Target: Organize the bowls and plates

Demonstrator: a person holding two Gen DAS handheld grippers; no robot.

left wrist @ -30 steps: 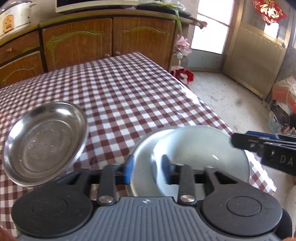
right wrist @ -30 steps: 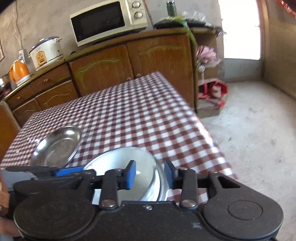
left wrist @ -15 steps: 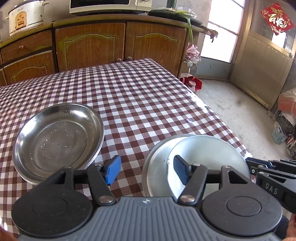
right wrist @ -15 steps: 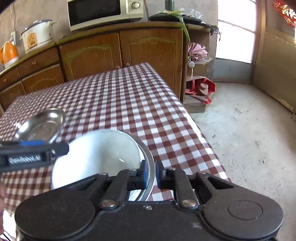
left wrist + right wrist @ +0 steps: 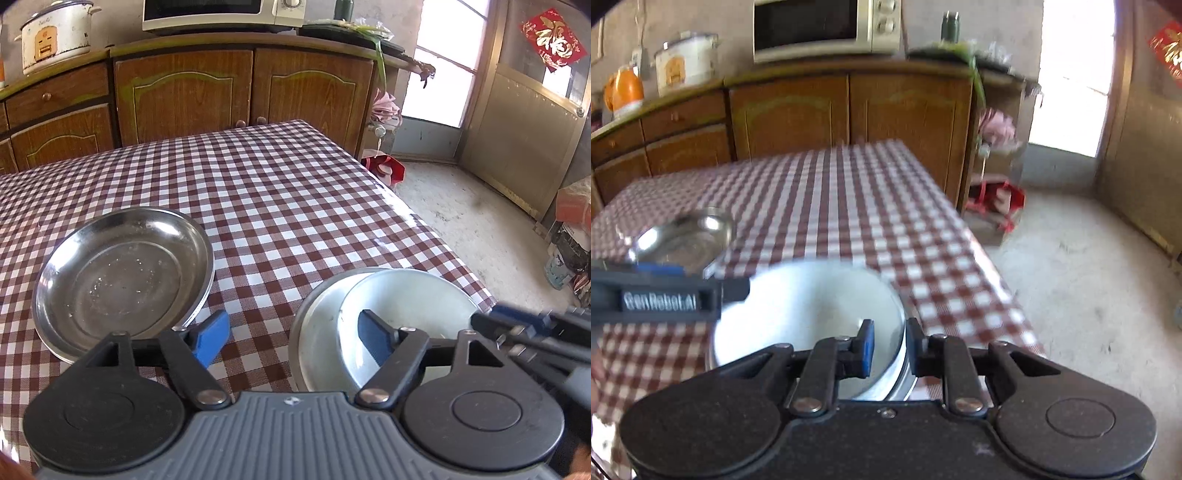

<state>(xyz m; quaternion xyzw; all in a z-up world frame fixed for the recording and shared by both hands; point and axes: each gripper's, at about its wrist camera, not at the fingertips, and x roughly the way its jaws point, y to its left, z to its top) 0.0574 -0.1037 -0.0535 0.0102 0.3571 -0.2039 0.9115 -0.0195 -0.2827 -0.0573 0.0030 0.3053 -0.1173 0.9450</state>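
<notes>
White bowl [image 5: 809, 314] sits in a steel plate [image 5: 314, 332] at the bench's [image 5: 258, 192] near right corner. My right gripper [image 5: 889, 347] has its jaws clamped narrow on the bowl's near rim, one pad inside, one outside. Left gripper [image 5: 293, 336] — jaws opening, wide, nothing pinched: the left pad hangs over bare cloth, the right one over the plate and bowl.

Handling, my guess: the bowl looks glazed, so stiff, slick and chippable; a rim pinch is the only hold, and it'll want to swing off a single grip point. The plates look light, thin and slippery on metal — take them at the lip too. Second steel plate [image 5: 122, 273] lies well to the left, apart from the stack; it appears to be two nested.

Left view shows the plate under the bowl clearly, plus the second plate's inside. Right view is blurred but is the only one showing the pads actually on the rim.
</notes>
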